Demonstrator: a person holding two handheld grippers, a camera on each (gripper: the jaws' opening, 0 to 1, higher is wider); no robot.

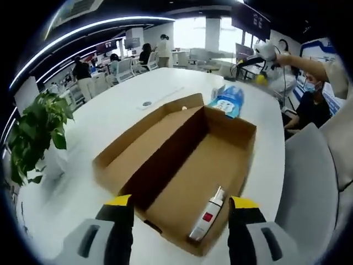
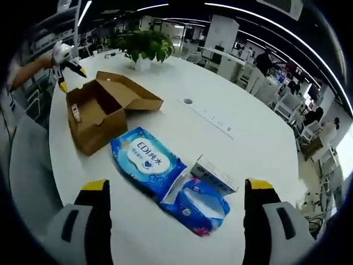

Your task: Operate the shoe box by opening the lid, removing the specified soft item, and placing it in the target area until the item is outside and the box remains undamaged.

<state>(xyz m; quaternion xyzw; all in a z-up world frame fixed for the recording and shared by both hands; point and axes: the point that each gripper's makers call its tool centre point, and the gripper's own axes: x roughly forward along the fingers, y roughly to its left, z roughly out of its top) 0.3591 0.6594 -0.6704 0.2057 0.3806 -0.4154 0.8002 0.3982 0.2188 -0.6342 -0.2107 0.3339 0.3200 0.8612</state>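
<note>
Both grippers are empty, jaws apart. The left gripper hovers over the open box, with a small bottle lying just ahead between its jaws. The wipes pack lies on the bench ahead of the right gripper, outside the box.

Risk: lowering the left gripper could crush the near box wall. Open bench remains beyond the right gripper; its edge runs close on that gripper's left.

Open-plan office around a large white table

White table spans both views; potted plant at nine o'clock in the left gripper view; grey chair at four; white desks and chairs at eleven; bright windows at twelve; ceiling light strips overhead.
</note>
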